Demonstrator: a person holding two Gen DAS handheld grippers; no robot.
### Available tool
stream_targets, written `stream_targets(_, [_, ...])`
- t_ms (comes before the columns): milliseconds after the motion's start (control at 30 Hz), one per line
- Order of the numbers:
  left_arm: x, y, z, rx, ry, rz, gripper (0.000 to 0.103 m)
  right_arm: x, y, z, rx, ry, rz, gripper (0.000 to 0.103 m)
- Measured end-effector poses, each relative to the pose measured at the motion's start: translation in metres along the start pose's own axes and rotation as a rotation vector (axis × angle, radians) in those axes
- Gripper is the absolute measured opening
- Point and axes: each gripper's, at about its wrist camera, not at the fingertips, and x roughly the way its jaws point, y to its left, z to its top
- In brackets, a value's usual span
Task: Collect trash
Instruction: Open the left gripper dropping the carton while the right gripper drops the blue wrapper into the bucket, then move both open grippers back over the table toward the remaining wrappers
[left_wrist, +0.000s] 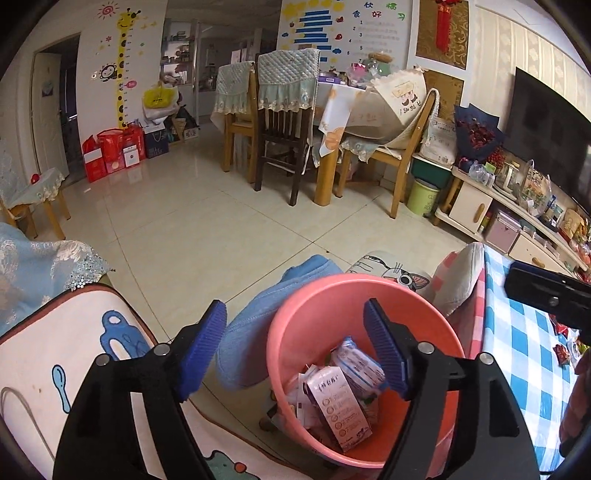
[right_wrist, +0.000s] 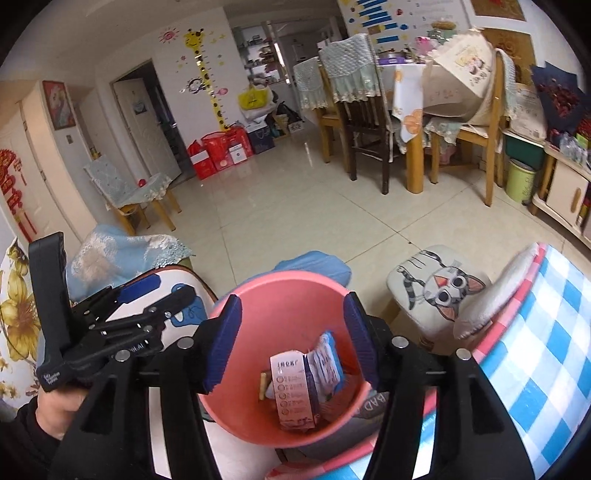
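Trash cartons (right_wrist: 295, 391) inside pink bin (right_wrist: 280, 291), cat stool (right_wrist: 436, 284) right, checked worktop (right_wrist: 535, 332) near right, left tool (left_wrist: 295, 350) and right tool (right_wrist: 291, 339) angled down over bin, jaws apart, empty

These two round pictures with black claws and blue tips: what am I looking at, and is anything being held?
No robot here: a person carries a hand-held gripper in each hand, with a wide-angle camera on each looking along its fingers. One picture is from the left hand-held gripper, the other from the right hand-held gripper. Both hover open and empty over a pink bin on the floor. Inside lie a purple-and-white carton and crumpled wrappers. Beside it stands a table with a blue checked cloth.
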Motion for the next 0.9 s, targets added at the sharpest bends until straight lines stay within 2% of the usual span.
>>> stream_targets(67, [-0.001, -0.006, -0.001, 0.011, 0.002, -0.014, 0.080, -0.016, -0.015, -0.010, 0.010, -0.017, -0.042, 0.072])
stream_targets(167, [-0.004, -0.027, -0.007, 0.040, 0.007, -0.049, 0.082, -0.048, -0.044, -0.035, 0.027, -0.036, -0.131, 0.076])
stream_targets(300, [-0.004, -0.075, -0.016, 0.119, 0.021, -0.110, 0.087, -0.093, -0.097, -0.076, 0.120, -0.042, -0.244, 0.078])
stream_targets(467, [-0.005, -0.156, -0.031, 0.222, 0.046, -0.223, 0.088, -0.157, -0.160, -0.130, 0.249, -0.047, -0.382, 0.078])
stream_targets(667, [-0.014, -0.254, -0.052, 0.341, 0.062, -0.353, 0.090, -0.224, -0.202, -0.183, 0.282, -0.054, -0.532, 0.078])
stream_targets(900, [-0.021, -0.368, -0.082, 0.447, 0.078, -0.471, 0.090, -0.273, -0.253, -0.226, 0.348, -0.069, -0.629, 0.079])
